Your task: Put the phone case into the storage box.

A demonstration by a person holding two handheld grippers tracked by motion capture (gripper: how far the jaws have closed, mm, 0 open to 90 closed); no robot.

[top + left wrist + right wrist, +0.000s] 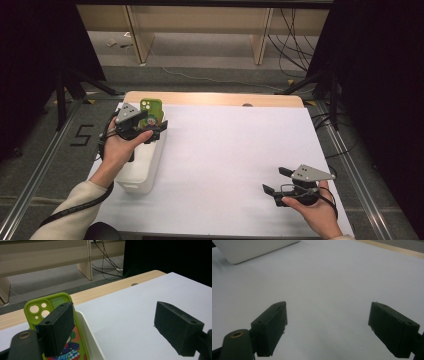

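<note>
The left gripper [153, 127] hangs over the far end of a white bin [145, 165] that sits at the left edge of the table [230, 150]. Its 2 jaws stand wide apart with nothing pressed between them. In the left gripper view, the green phone case [53, 315] stands upright behind the left-hand jaw, leaning at the far end of the bin. That jaw overlaps the case in the picture; whether it touches the case I cannot tell. The other jaw hangs over bare white table surface, well apart from the case.

The case shows its back: 3 round camera cut-outs near its upper corner and a coloured cartoon print lower down. In the high view the case [151, 112] rises above the bin's far rim, close to the far-left corner of the table. The bin wall [91, 340] runs just beside the case on its right.

The right gripper [277, 181] is held near the near-right corner of the table, above the white surface. Its jaws are also spread wide with only bare table between them, as the right gripper view shows. The near corner of the bin [249, 250] appears at the top left of that view, well apart from the jaws.

A wooden strip [215, 98] borders the far edge of the table. Cables [295, 40] lie on the floor beyond it.
</note>
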